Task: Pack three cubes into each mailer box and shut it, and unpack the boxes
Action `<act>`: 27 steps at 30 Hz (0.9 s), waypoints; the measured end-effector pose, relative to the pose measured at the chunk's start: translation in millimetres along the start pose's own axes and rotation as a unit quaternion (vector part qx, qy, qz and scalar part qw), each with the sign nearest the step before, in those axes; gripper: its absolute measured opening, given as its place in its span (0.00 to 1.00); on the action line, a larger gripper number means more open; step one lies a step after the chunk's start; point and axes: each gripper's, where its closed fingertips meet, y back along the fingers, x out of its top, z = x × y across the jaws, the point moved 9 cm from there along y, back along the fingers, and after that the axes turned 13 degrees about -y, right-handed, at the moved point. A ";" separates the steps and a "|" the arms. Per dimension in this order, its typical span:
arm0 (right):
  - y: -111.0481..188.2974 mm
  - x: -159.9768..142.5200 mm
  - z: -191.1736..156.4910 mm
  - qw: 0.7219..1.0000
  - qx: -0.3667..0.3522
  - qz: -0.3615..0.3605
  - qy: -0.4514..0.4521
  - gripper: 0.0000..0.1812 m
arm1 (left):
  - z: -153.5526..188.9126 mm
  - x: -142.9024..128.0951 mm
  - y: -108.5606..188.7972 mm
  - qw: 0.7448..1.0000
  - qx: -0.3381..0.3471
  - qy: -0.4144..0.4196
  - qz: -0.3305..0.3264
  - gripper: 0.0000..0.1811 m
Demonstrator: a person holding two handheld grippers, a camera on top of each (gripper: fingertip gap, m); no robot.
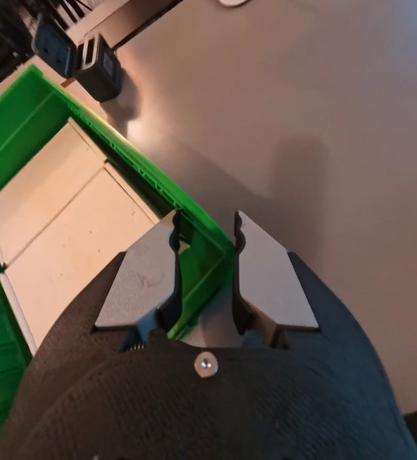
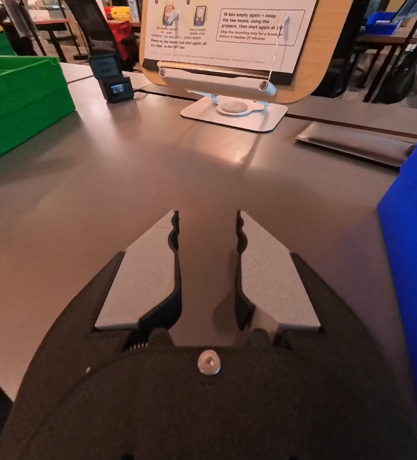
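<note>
1. Right now my left gripper [image 1: 206,224] hangs over the near corner of the green bin [image 1: 28,129], its jaws parted with nothing between them; the bin's corner rim shows through the gap.
2. Inside that green bin lie two white mailer boxes [image 1: 60,199], flat and side by side, both with lids down; a thin seam runs between them. I cannot tell from outside what they contain.
3. My right gripper [image 2: 207,224] hovers low above the bare grey table [image 2: 152,179], its jaws likewise spread apart and holding nothing.
4. From the right wrist view, the green bin [image 2: 20,104] stands at the far left of the table, well apart from my right gripper.
5. Just to the right of that gripper rises the wall of a blue bin [image 2: 414,249]; its inside is hidden from me.
6. At the back of the table stands an instruction sheet on a stand [image 2: 232,112], with a small black device [image 2: 115,87] between it and the green bin, and a flat dark tray [image 2: 352,144] lying to the right.
7. No cubes show in either view.
</note>
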 end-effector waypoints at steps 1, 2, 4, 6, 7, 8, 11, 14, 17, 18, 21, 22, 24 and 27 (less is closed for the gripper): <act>0.6 0.1 0.1 1.000 0.006 0.001 -0.002 0.22 | -4.7 -7.2 3.5 1.000 -0.011 0.006 -0.011 0.21; 1.8 0.5 0.1 1.000 0.010 0.007 -0.003 0.20 | -10.3 -15.1 7.7 0.999 -0.024 0.020 -0.021 0.19; 4.5 1.2 0.0 1.000 0.010 0.021 -0.003 0.18 | -25.5 -31.7 16.2 0.997 -0.026 0.056 -0.040 0.22; 4.6 1.4 0.7 1.000 0.011 0.020 -0.006 0.19 | -40.3 -47.1 22.8 0.994 -0.010 0.091 -0.052 0.27; 3.7 1.2 1.2 1.000 0.011 0.016 -0.009 0.20 | -45.6 -51.8 25.8 0.993 -0.005 0.108 -0.050 0.26; 2.7 1.1 1.8 1.000 0.011 0.011 -0.012 0.20 | -49.0 -53.2 29.5 0.992 -0.006 0.121 -0.037 0.25; 0.8 0.7 2.6 1.000 0.009 0.002 -0.016 0.20 | -52.8 -43.0 46.8 0.991 0.000 0.136 0.006 0.29; 0.7 0.7 2.1 1.000 0.008 0.002 -0.014 0.20 | -41.6 -14.6 65.0 0.990 -0.011 0.116 0.084 0.31; 0.5 0.7 2.1 1.000 0.010 0.001 -0.015 0.20 | -20.4 16.7 75.7 0.983 -0.030 0.088 0.159 0.31; 0.6 0.7 2.2 1.000 0.010 0.001 -0.015 0.20 | -14.2 25.0 77.3 0.981 -0.027 0.077 0.174 0.31; 1.2 0.8 2.2 1.000 0.012 0.004 -0.016 0.20 | 0.5 39.7 76.0 0.982 -0.012 0.037 0.187 0.31; 1.2 0.8 2.1 1.000 0.013 0.004 -0.015 0.20 | 4.6 41.8 73.9 0.982 -0.014 0.027 0.184 0.31; 0.9 0.7 2.0 1.000 0.012 0.002 -0.014 0.20 | 11.2 44.5 68.7 0.983 -0.033 0.025 0.181 0.37; 0.2 0.4 1.4 1.000 0.011 -0.001 -0.012 0.20 | 21.4 51.0 63.5 0.972 -0.095 0.046 0.208 0.44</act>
